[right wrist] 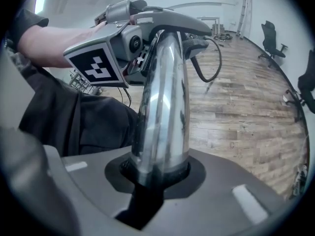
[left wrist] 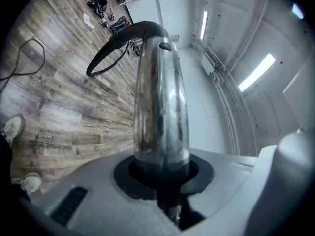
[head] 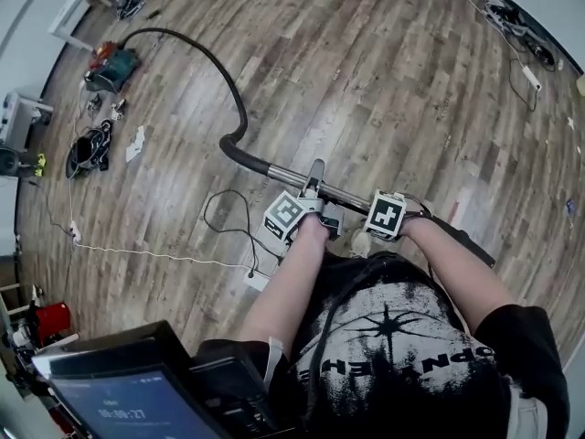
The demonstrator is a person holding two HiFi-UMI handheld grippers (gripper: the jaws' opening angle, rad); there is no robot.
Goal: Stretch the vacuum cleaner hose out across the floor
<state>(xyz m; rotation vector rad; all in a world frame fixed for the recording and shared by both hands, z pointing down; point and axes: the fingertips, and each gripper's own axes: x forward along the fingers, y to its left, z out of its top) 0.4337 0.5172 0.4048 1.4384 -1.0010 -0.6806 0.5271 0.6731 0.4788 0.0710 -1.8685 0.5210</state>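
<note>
The black vacuum hose (head: 215, 67) curves over the wooden floor from the cleaner's body (head: 111, 68) at the far left to a bent black handle (head: 239, 154). From the handle a chrome tube (head: 297, 177) runs right, lifted in front of me. My left gripper (head: 306, 210) is shut on this tube, and my right gripper (head: 384, 216) is shut on it further right. In the left gripper view the tube (left wrist: 160, 97) rises from the left gripper (left wrist: 160, 166) toward the hose (left wrist: 106, 55). In the right gripper view the tube (right wrist: 162, 107) stands in the right gripper (right wrist: 157, 173), with the left gripper's marker cube (right wrist: 98, 63) beyond.
A black cable loop (head: 224, 213) and a white power strip (head: 259, 277) lie on the floor just left of me. Bags and tools (head: 89, 149) sit by the left wall, a red box (head: 50, 320) lower left. More cables (head: 526, 53) lie at the top right. Office chairs (right wrist: 273, 38) stand far off.
</note>
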